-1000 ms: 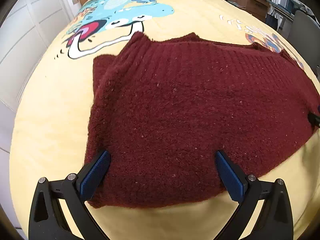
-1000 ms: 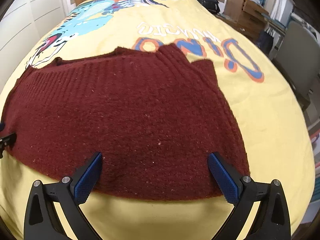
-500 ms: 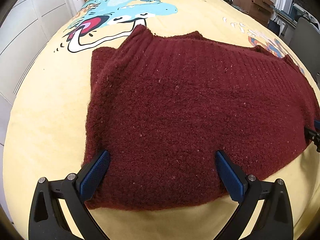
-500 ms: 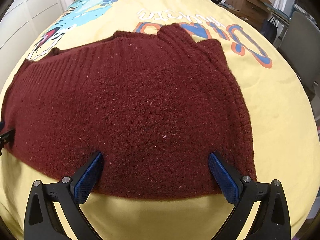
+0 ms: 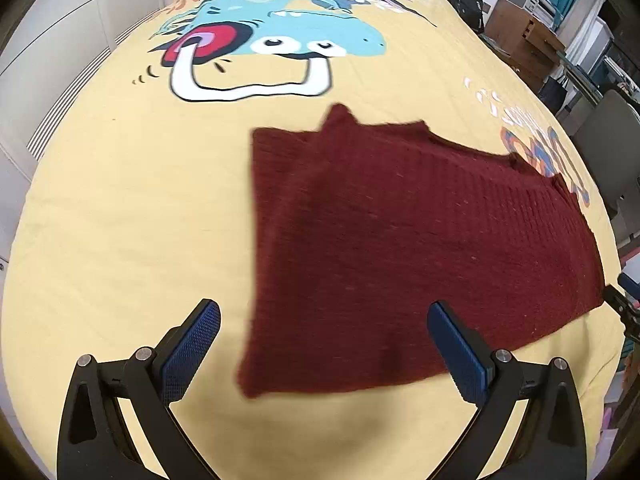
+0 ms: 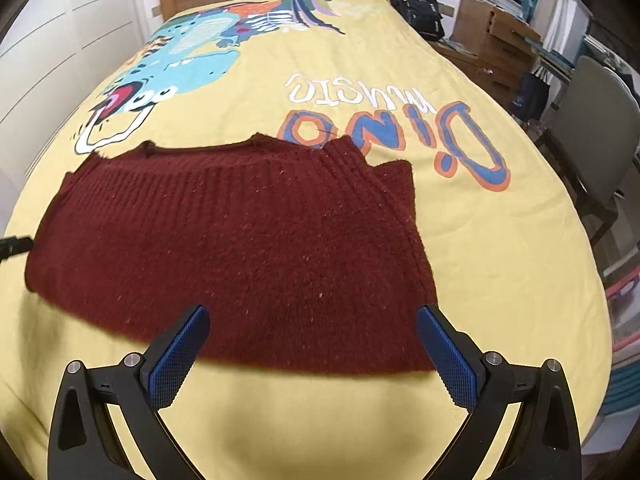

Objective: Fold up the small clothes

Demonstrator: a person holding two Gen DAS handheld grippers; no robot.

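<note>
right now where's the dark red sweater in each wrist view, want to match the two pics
Left wrist: the dark red sweater fills centre and right, its near hem between the open fingers of the left gripper.
Right wrist: sweater spans left to centre, above the open right gripper.
Shared landmark: the blue dinosaur print on the yellow bedspread beyond it.

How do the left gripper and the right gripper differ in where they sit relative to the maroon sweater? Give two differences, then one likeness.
The left gripper frames the maroon sweater's left corner, one finger over bare yellow bedspread; the right gripper has both fingers over knit. The left view is blurred, the right sharper. Both are open, holding nothing.
</note>
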